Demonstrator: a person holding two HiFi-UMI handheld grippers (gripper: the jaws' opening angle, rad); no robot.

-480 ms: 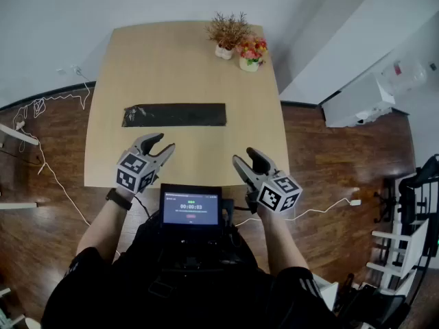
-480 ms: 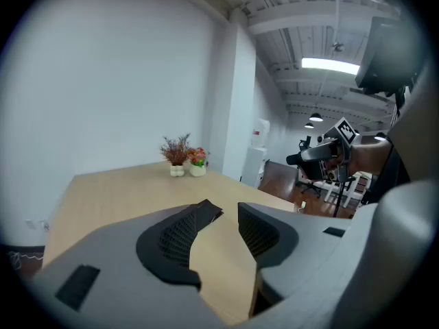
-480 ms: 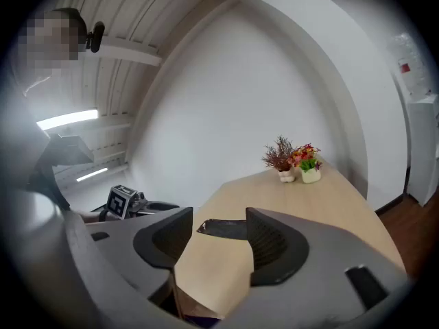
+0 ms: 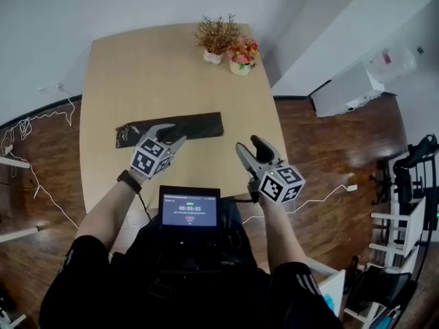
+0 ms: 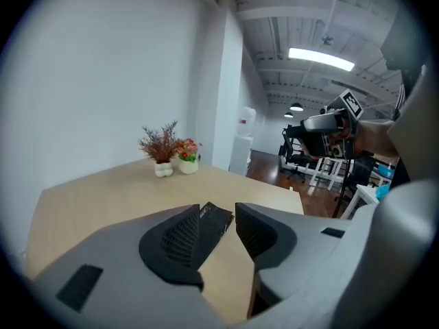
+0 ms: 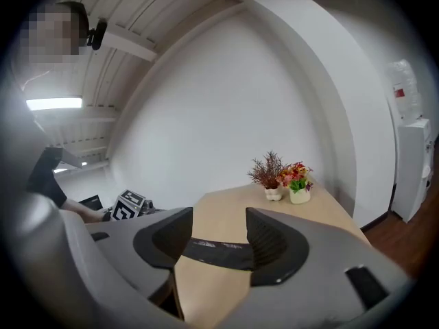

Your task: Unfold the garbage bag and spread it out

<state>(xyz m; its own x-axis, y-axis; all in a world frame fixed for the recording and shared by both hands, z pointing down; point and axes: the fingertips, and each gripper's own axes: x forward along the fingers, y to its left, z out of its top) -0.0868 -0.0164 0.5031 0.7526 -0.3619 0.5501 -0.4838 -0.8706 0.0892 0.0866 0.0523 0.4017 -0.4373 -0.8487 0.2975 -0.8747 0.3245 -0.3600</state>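
Note:
A black garbage bag, folded into a long flat strip, lies across the middle of the wooden table. My left gripper hovers over the strip's left half with its jaws apart and nothing between the pads. In the left gripper view the bag's end shows on the table through the gap of the left gripper. My right gripper stands open near the table's front right edge, short of the bag. The strip shows beyond the jaws of the right gripper.
Two small flower pots stand at the table's far right corner. A screen sits at the person's chest below the grippers. Cables lie on the wooden floor at left; white furniture stands at right.
My left gripper has moved forward from the table's front edge to over the bag. The right gripper has barely shifted.

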